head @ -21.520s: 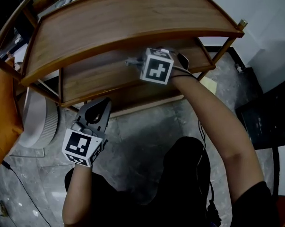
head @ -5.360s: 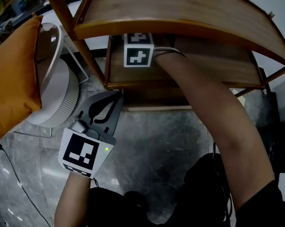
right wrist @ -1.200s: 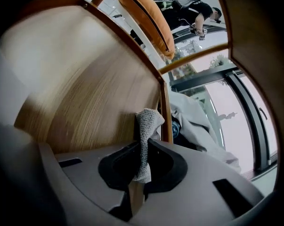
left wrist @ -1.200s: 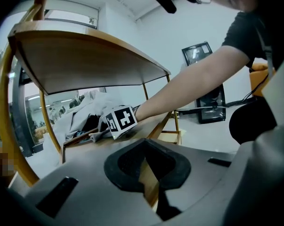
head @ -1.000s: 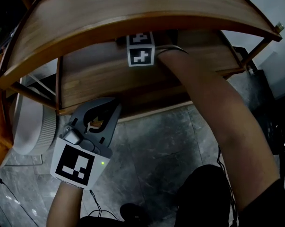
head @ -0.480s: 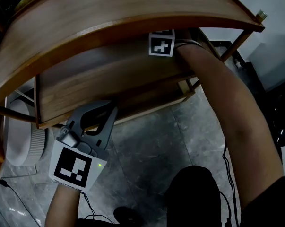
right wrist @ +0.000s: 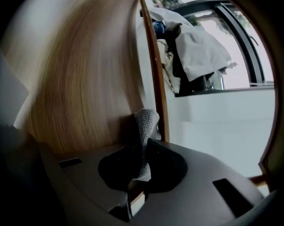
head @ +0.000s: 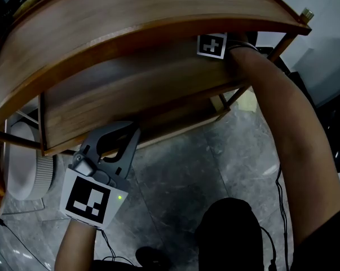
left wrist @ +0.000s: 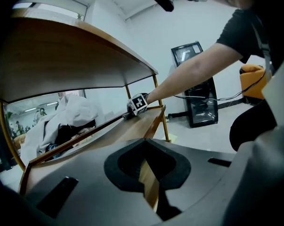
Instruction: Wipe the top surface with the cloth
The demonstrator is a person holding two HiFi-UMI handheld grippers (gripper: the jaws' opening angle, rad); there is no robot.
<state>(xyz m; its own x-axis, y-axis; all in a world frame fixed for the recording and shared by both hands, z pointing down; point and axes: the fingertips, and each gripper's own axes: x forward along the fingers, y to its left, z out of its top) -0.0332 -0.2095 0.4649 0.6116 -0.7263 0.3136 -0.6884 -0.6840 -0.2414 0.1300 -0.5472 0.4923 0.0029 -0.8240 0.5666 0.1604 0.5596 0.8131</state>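
Our right gripper (right wrist: 141,147) pinches the grey cloth (right wrist: 145,121) against the wooden counter (right wrist: 76,79) just ahead, beneath the top shelf (head: 147,16); dragging could tug that thin fold free. The rail (right wrist: 157,74) just beside it limits the stroke, while our left gripper (head: 122,133) hangs closed and empty.

Right tool (head: 212,44) hidden under top shelf (head: 130,16) (only its back end shows), cloth (right wrist: 145,124) partly unseen

Furnished indoor room, kind unclear.
I note wooden shelving (head: 130,27), grey stone floor (head: 186,168), heaped clothing (left wrist: 71,114), glass-fronted cabinet (left wrist: 200,102).
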